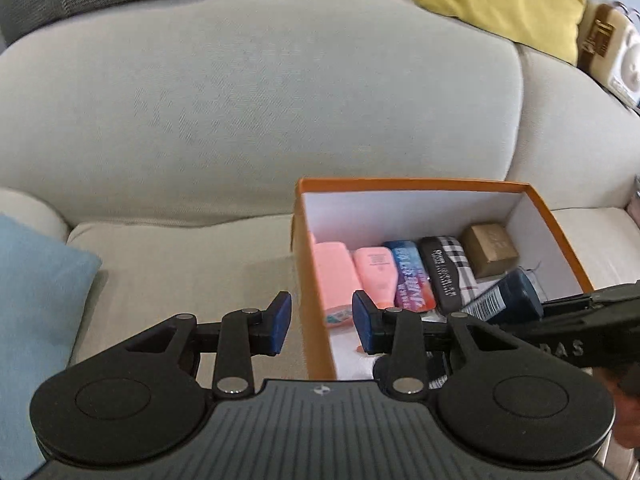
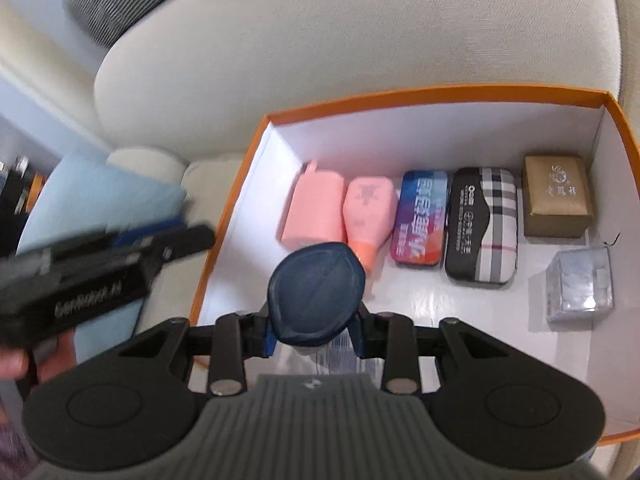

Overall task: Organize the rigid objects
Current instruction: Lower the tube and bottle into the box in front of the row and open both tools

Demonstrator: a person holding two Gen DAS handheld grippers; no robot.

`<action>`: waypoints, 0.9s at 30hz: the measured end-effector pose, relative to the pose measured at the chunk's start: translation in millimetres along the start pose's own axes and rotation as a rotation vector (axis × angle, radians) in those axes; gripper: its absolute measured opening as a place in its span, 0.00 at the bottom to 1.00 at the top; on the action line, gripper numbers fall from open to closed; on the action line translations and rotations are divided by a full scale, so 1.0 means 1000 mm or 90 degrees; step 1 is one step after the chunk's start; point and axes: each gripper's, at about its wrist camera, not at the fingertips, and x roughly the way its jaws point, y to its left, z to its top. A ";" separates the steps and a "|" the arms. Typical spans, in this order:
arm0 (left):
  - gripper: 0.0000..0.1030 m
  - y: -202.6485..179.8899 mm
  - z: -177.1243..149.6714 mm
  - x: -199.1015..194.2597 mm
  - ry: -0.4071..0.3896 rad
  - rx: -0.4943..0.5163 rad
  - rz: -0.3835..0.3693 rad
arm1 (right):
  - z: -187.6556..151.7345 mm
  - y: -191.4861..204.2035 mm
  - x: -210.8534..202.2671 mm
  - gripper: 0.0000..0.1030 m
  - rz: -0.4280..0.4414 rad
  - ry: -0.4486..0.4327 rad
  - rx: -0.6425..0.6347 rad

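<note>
Right wrist view puts us over the orange box point(image 2: 420, 98), white inside, resting on a beige sofa point(image 2: 320, 40). Our right gripper point(image 2: 314, 334) pinches a dark blue tube point(image 2: 316, 292) by its sides, the blue pads point(image 2: 270, 336) pressed against it; its rounded, ribbed cap end faces the camera and a white barcode label shows lower on its body. It hangs above the near left part of the box floor, not touching it

Along the far wall of the box we see a row lying flat: a pink bottle point(image 2: 316, 210) at the left, a second pink bottle with an orange cap point(image 2: 370, 210) just beside it, a blue and red printed tin point(image 2: 420, 220), a black case with a plaid flap point(image 2: 482, 224), then a gold carton point(image 2: 556, 202) in the right corner. A clear wrapped cube point(image 2: 580, 284) sits nearer than the carton, apart from it

Our left gripper point(image 1: 322, 322) hovers at the left wall of the box, jaws spread with nothing between them; one pad is outside the wall, the other over the inside. A light blue cushion point(image 1: 36, 300) lies left of the box
</note>
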 end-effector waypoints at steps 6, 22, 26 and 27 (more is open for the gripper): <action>0.41 0.004 -0.008 0.008 0.021 -0.020 -0.014 | 0.001 0.000 0.026 0.35 -0.020 0.003 0.031; 0.40 0.007 -0.019 0.017 0.047 -0.053 -0.046 | 0.013 -0.009 0.044 0.51 -0.073 0.072 -0.009; 0.40 0.007 -0.018 0.017 0.048 -0.055 -0.046 | 0.017 -0.015 0.045 0.59 -0.090 0.091 -0.015; 0.40 0.007 -0.018 0.017 0.049 -0.055 -0.047 | 0.019 -0.017 0.046 0.63 -0.101 0.094 -0.013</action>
